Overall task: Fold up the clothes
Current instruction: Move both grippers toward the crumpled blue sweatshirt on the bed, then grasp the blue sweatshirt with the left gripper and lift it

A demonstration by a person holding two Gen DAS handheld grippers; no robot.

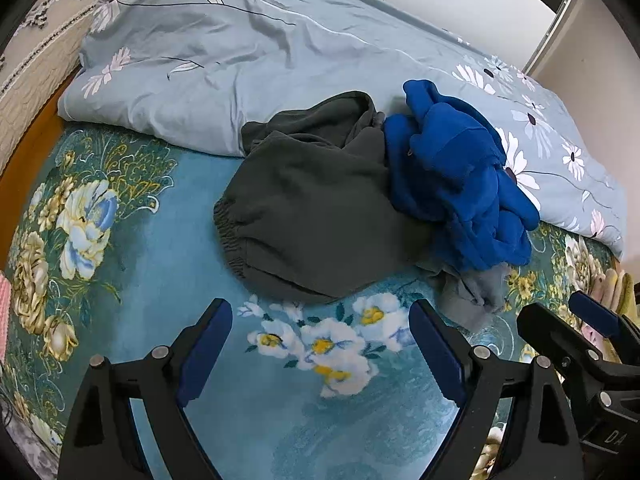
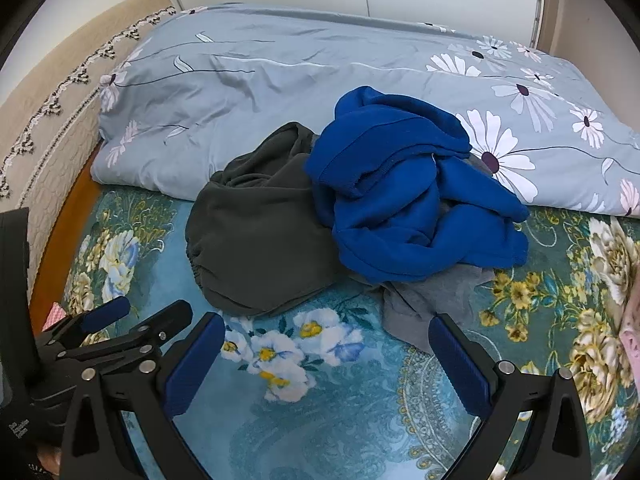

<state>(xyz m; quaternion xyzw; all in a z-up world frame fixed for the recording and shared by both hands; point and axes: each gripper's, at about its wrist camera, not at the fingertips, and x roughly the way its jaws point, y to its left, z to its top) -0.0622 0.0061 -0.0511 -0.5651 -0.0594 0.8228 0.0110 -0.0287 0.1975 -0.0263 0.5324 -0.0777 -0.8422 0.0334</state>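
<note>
Left view: my left tongs stood wide open, holding nothing, low centre of frame. The dark green trousers lay straight ahead, mid-frame, elastic waistband toward frame left; the blue top was heaped right of them, touching.

Right view: my right tongs were also spread wide, empty. The blue top sat just above centre, a grey garment poking out under it, nearest the right-hand finger. I judged the left tongs nearer the trousers.
</note>
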